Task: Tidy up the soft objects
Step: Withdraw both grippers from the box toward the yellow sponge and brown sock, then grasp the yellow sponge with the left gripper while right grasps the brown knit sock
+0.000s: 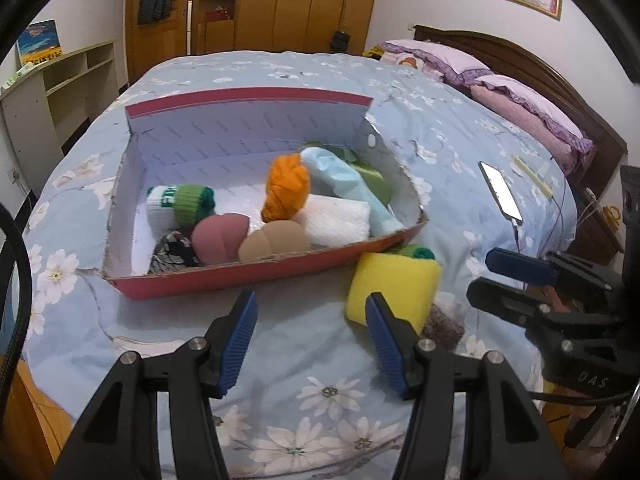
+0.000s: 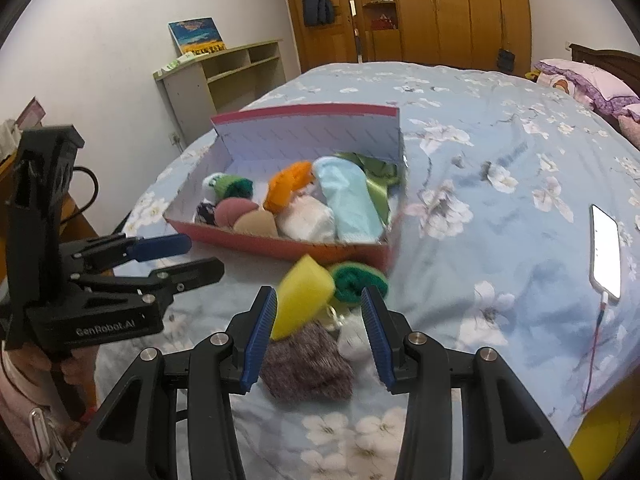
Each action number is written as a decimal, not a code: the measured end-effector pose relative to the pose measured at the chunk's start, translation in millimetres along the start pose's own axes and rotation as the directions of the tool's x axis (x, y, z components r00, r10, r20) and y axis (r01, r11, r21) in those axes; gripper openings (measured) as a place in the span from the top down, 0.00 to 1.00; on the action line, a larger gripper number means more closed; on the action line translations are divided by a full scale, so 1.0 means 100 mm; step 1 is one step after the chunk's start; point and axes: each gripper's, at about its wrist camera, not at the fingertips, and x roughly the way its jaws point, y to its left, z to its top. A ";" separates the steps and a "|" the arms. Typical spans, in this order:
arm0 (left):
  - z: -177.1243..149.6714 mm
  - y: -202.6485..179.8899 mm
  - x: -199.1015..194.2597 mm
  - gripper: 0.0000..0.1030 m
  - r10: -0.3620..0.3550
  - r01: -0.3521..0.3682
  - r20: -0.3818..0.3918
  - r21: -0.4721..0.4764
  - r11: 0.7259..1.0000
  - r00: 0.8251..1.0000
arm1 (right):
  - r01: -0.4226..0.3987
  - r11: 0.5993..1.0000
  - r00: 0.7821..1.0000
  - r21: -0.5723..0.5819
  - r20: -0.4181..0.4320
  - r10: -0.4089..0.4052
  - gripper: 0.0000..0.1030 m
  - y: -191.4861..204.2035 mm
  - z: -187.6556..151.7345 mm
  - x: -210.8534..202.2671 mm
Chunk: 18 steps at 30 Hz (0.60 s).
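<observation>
Sorting nears its end on a floral bedspread point(image 1: 304, 412): the red cardboard box point(image 1: 256, 276) already holds an orange yarn bundle point(image 1: 286, 188), socks and sponges. A yellow sponge point(image 2: 304, 296), green knit roll point(image 2: 360, 278) and grey knit piece point(image 2: 306, 364) lie just outside it. Both the left gripper point(image 1: 310, 332) and the right gripper point(image 2: 320, 332) angle downward, jaws apart and empty, the right straddling the leftovers.

"GenRobot.AI" on the left gripper point(image 2: 202, 258) body — "DAS" on the right gripper point(image 1: 510, 276).
</observation>
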 end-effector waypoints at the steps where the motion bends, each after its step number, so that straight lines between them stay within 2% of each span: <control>1: -0.01 -0.02 0.00 0.43 -0.005 0.005 -0.002 0.004 1.000 1.000 | 0.003 1.000 1.000 0.004 -0.004 -0.003 0.56 -0.02 -0.02 0.00; 11: -0.04 -0.29 0.08 0.43 -0.066 0.067 -0.028 0.051 0.996 0.997 | 0.030 1.000 0.999 -0.001 -0.040 -0.030 0.56 -0.20 -0.22 -0.01; 18: -0.01 -0.55 0.21 0.43 -0.069 0.073 -0.050 0.101 0.992 0.996 | 0.019 1.000 0.998 -0.014 -0.062 -0.020 0.56 -0.27 -0.36 0.01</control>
